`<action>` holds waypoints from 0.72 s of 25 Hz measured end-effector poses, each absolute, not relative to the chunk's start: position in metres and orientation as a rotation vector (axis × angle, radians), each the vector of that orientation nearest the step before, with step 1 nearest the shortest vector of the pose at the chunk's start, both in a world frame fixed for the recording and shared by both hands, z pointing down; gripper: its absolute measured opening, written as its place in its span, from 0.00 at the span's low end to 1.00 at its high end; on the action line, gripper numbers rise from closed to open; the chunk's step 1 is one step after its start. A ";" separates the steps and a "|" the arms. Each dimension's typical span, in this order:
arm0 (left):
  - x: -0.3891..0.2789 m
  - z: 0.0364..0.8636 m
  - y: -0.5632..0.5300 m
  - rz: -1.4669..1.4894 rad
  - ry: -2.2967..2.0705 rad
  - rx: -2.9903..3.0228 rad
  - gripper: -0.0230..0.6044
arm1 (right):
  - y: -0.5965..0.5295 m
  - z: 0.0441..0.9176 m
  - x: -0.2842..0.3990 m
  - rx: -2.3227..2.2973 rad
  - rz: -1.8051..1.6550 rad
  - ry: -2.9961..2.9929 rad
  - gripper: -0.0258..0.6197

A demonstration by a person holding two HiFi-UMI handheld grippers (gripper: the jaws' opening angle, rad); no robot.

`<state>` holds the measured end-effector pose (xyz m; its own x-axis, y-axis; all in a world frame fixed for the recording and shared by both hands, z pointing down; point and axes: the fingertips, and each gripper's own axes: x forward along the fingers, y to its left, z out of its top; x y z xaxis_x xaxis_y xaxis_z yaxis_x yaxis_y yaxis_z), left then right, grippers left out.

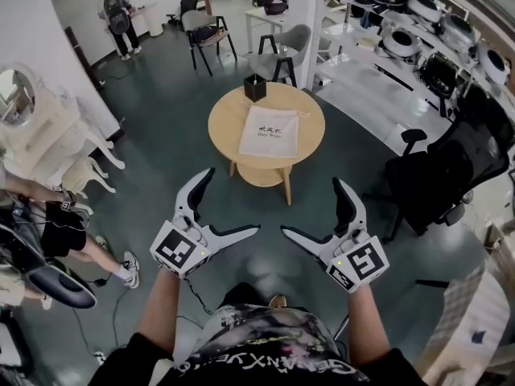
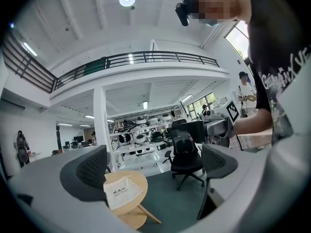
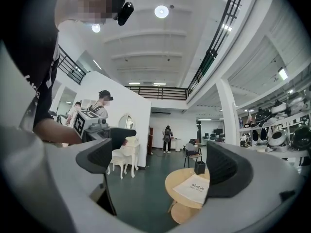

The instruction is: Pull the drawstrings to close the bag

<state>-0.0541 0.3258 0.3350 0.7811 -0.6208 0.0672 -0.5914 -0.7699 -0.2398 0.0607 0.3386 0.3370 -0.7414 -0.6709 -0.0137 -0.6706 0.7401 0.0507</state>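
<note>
1. Left gripper (image 1: 233, 200), lower left of centre: jaws spread wide, nothing between them;
2. Right gripper (image 1: 311, 207), lower right of centre: jaws released, empty;
3. Bag (image 1: 269, 132) lies flat on the round table (image 1: 224, 123), upper centre, well apart from both.

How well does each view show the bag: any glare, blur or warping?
Head view: bag sharp, evenly lit, no glare; picture edges bow. Left gripper view: heavy fisheye, bag small. Right gripper view: same warp, ceiling lamp blown out.

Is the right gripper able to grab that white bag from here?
Probably not yet: the right gripper is open but well short of the bag on the round table; only floor lies between.
</note>
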 end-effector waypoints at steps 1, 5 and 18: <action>-0.051 0.335 0.329 -0.212 0.956 -2.767 0.97 | 0.342 0.337 0.064 1.122 -0.083 -2.927 0.95; -0.039 0.338 0.337 -0.215 0.963 -2.750 0.97 | 0.347 0.337 0.074 1.105 -0.103 -2.937 0.95; -0.026 0.348 0.321 -0.209 0.941 -2.742 0.97 | 0.333 0.350 0.084 1.116 -0.139 -2.934 0.95</action>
